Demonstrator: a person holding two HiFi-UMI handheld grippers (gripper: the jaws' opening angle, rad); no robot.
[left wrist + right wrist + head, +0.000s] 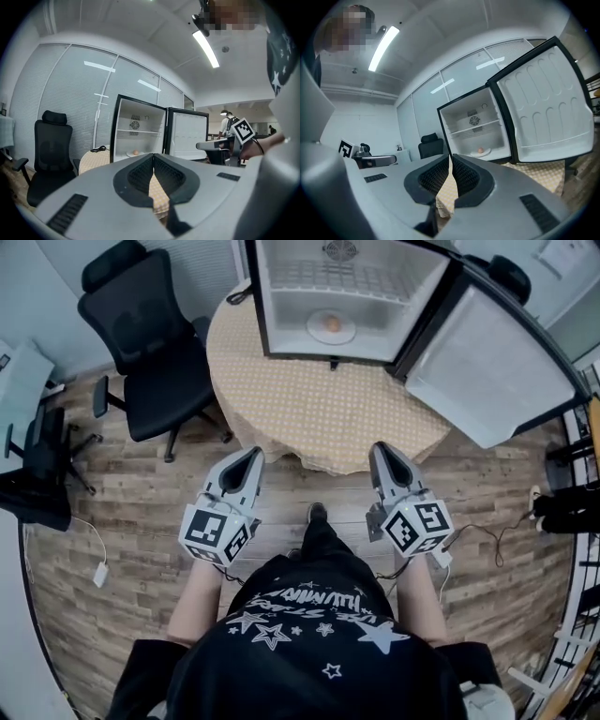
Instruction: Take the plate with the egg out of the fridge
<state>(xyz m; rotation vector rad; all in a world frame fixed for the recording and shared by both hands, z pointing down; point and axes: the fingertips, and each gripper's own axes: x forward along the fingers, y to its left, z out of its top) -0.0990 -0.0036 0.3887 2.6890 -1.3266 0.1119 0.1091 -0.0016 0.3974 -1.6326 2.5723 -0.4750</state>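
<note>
Approaching step: your left gripper (249, 457) and right gripper (383, 451) hang off the table's (319, 409) near edge, jaws closed on nothing, plate (316, 331) with egg (332, 323) inside the open fridge (281, 296) at the far edge, so open up and reach in.

Round white plate (316, 329) flat on the bottom floor of the open fridge (263, 306), near its middle. One whole brown egg (332, 323) resting on that plate. Fridge door (487, 371) swung wide.
</note>
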